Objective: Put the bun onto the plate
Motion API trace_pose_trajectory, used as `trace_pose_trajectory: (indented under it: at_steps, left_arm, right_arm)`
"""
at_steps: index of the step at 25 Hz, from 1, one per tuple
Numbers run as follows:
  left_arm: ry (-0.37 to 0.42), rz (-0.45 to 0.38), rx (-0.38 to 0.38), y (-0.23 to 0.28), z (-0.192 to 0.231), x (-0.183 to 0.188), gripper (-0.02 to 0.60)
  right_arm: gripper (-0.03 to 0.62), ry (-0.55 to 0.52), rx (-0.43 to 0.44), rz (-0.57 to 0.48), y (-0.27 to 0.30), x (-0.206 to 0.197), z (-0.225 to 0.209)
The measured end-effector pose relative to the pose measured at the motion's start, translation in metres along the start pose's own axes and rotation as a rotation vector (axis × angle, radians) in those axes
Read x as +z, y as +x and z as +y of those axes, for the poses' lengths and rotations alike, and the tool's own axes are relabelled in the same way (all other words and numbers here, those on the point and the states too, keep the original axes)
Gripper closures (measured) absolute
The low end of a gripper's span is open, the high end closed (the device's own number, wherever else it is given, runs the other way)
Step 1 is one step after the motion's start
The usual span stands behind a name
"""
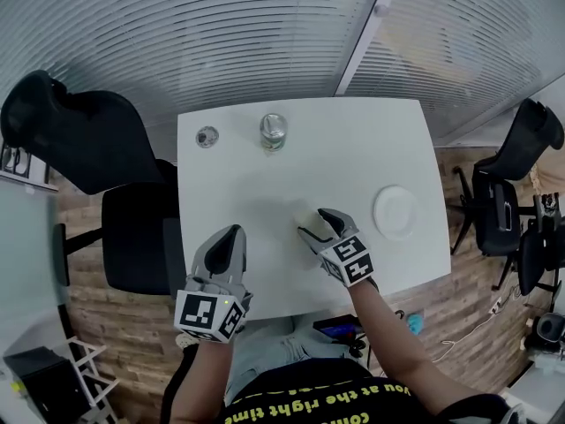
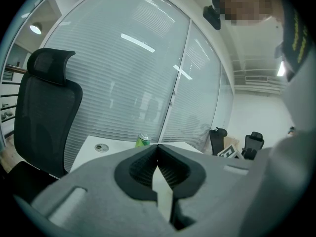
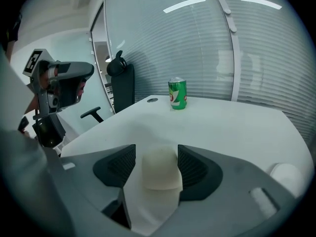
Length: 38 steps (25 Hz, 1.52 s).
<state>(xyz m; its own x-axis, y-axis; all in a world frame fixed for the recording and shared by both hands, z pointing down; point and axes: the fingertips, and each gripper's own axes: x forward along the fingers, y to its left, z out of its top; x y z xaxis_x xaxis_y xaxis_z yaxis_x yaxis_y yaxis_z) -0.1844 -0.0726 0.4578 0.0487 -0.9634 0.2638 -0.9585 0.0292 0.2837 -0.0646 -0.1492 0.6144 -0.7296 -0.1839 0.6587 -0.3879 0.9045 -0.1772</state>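
Note:
A pale cream bun (image 3: 159, 169) sits on the white table (image 1: 353, 148) between the jaws of my right gripper (image 3: 155, 152). Those jaws stand apart: the bun lies close against the right pad, with a gap to the left pad. In the head view the right gripper (image 1: 314, 223) is near the table's middle front, and the bun hardly stands out against the white top. The round white plate (image 1: 395, 212) lies to its right, a short way off. My left gripper (image 1: 233, 234) hovers at the front left, its jaws (image 2: 158, 148) shut with nothing in them.
A green drink can (image 1: 274, 132) stands at the far side of the table beside a round cable grommet (image 1: 207, 137). A black office chair (image 1: 71, 140) is at the table's left, more chairs (image 1: 516, 175) at the right. Glass walls with blinds stand behind.

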Motion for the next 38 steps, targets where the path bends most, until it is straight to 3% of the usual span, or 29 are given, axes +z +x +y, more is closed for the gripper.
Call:
trace_pose_trajectory:
  at_steps: [9, 16, 38]
  left_arm:
    - [-0.003, 0.005, 0.004, -0.003, 0.006, -0.004, 0.58]
    - [-0.004, 0.012, 0.001, -0.004, 0.008, -0.007, 0.581]
    - [0.002, 0.023, -0.001, -0.006, 0.008, -0.01, 0.581]
  right_arm:
    - [0.243, -0.009, -0.011, 0.043, 0.016, -0.011, -0.001]
    - [0.24, -0.026, -0.026, 0.097, 0.028, -0.025, -0.008]
    - [0.267, -0.069, -0.075, 0.074, 0.025, -0.025, -0.007]
